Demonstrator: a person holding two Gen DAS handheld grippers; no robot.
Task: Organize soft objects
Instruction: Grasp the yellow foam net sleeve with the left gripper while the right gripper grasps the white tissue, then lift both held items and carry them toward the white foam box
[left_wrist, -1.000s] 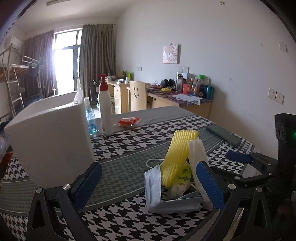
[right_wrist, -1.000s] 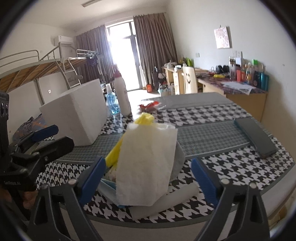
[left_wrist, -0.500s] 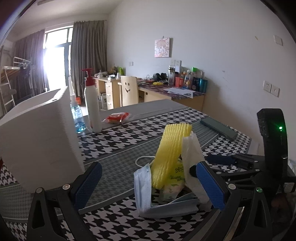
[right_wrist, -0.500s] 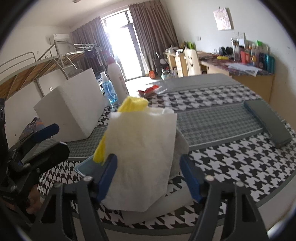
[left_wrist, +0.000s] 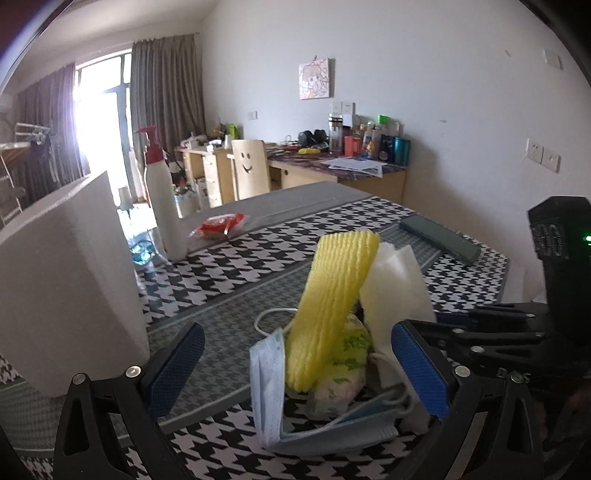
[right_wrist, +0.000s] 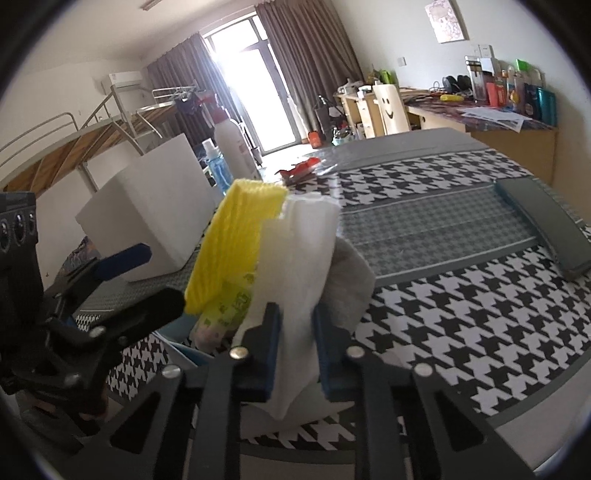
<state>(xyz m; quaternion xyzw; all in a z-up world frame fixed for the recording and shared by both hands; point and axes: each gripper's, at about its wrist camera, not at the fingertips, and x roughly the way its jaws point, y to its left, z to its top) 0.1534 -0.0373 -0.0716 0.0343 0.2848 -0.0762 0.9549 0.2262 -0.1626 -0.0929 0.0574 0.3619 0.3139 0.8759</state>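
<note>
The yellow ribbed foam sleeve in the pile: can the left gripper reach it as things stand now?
Probably yes. The yellow ribbed foam sleeve stands between the open jaws of the left gripper, nothing covering its near face; only the pale blue face mask crowds its foot.

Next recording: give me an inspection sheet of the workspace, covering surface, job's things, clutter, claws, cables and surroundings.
Surface: table under a black-and-white houndstooth cloth with grey bands.
Job's things: one pile of yellow foam net, white tissue, blue face mask, green-printed wrapper and grey cloth.
Clutter: white foam box, white pump bottle, blue bottle, red packet, dark flat case.
Claws: left claw open astride the pile; right claw closing on the tissue, pads pressing it.
Cables: nothing seen; only the mask's ear loop.
Surroundings: desk, smiley chair, curtains, bright window, bunk bed.
</note>
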